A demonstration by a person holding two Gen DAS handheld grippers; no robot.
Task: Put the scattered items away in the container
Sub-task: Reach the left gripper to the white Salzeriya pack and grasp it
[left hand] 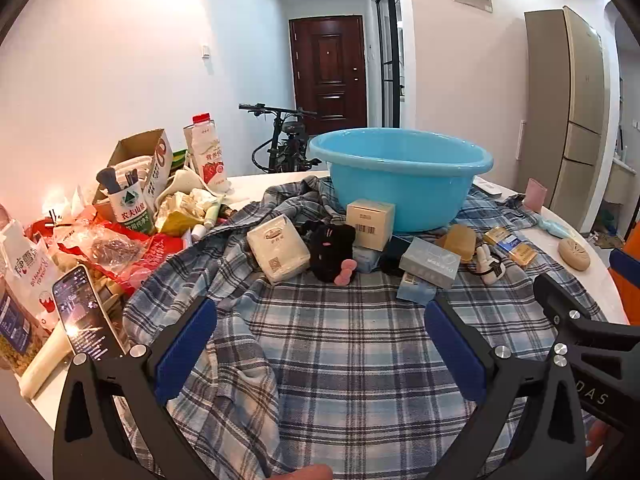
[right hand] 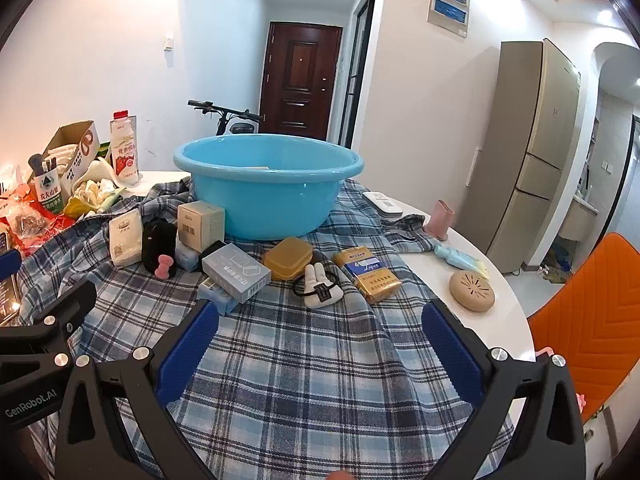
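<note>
Ahead, boxes (right hand: 234, 274) crowd before the blue basin (right hand: 268, 196); both claws (left hand: 320, 344) (right hand: 320, 348) gape apart, empty.

A round white table (right hand: 516, 320) carries a blue-and-white plaid cloth (right hand: 304, 368) spread beneath both pairs of open jaws. Beyond the right jaws' right finger, a tan round disc (right hand: 472, 291) lies on bare tabletop.
</note>
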